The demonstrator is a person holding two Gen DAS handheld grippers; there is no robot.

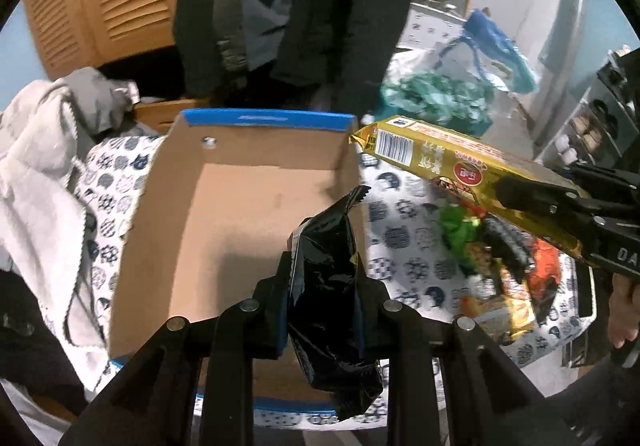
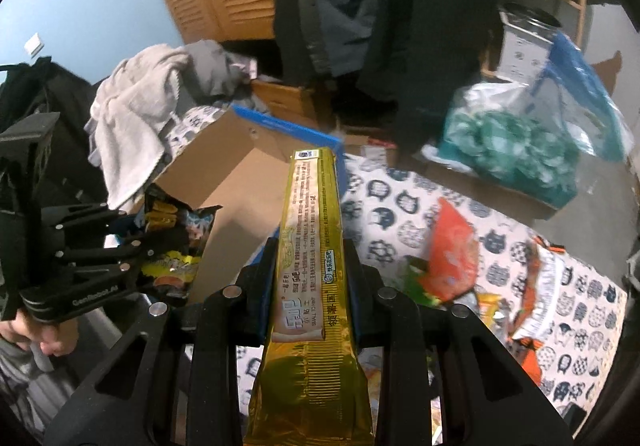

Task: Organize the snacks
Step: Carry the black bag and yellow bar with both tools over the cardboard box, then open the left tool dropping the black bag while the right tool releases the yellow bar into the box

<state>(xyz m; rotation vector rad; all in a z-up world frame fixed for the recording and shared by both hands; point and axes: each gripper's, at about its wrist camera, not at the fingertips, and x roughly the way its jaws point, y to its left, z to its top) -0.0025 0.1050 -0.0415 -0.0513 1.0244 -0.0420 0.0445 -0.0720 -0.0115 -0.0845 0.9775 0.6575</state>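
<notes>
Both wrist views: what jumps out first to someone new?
Each gripper is clamped on a snack: the left gripper holds a crumpled black packet over the near edge of the open cardboard box, and the right gripper holds a long gold packet pointing toward that box's right wall. Right of the box, more bright snack packs lie piled on the cat-print cloth.
</notes>
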